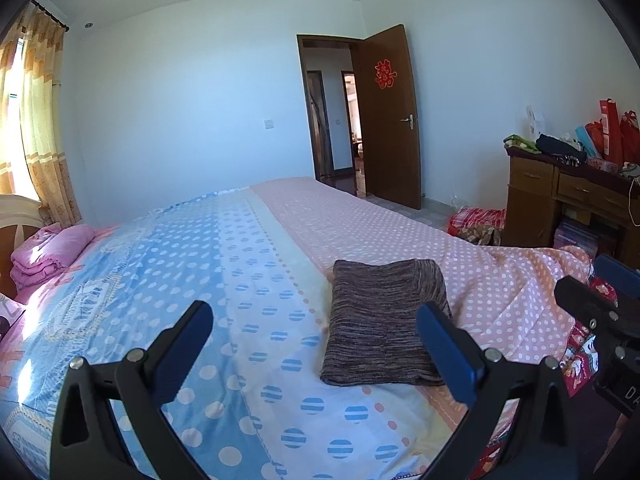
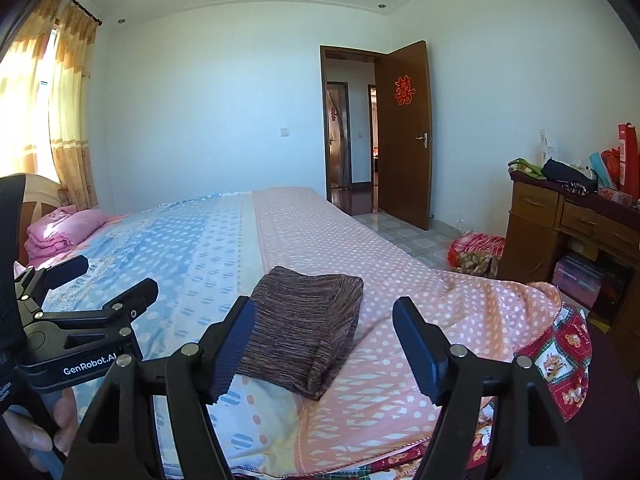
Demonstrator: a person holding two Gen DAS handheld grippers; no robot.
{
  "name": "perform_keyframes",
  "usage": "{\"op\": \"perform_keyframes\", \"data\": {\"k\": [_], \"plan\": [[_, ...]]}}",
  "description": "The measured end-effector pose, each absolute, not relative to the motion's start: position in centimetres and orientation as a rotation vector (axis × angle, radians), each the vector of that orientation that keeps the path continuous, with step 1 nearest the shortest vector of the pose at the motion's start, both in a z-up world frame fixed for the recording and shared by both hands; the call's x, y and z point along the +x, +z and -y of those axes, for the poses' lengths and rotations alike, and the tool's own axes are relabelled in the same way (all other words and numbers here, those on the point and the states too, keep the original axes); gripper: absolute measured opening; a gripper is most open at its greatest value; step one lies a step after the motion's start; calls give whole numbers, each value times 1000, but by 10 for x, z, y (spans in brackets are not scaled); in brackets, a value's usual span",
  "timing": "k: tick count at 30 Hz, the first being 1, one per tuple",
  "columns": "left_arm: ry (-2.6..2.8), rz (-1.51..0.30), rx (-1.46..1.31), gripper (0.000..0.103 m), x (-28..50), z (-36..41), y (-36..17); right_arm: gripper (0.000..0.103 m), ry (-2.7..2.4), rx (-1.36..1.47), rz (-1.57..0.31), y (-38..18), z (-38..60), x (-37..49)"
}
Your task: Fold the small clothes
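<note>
Left wrist view shows a small brown-and-grey streaked knit garment (image 1: pixel 382 324), folded into a neat rectangle, lying flat on the polka-dot bedspread (image 1: pixel 248 264) where the blue half meets the pink. The left gripper (image 1: pixel 316 324) hangs above the bed with its jaws spread wide, holding nothing; the garment sits beyond and toward its right finger, apart from both. From the right wrist, the right gripper (image 2: pixel 326 326) is likewise wide open and empty, the folded garment (image 2: pixel 304 330) lying between and just past its fingers.
</note>
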State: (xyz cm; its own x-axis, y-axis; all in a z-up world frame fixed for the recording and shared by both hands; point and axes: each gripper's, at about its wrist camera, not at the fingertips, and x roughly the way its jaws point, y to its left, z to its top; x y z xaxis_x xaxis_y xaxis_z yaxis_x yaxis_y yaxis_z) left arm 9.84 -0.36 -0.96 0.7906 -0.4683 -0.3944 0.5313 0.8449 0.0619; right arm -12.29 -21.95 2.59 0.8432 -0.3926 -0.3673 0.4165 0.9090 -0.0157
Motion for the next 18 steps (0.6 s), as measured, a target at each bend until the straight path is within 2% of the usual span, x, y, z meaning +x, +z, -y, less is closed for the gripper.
{"op": "perform_keyframes", "data": {"k": [18], "plan": [[-538, -376, 181, 103, 93, 7, -12, 72, -431, 80, -366, 19, 218, -124]]}}
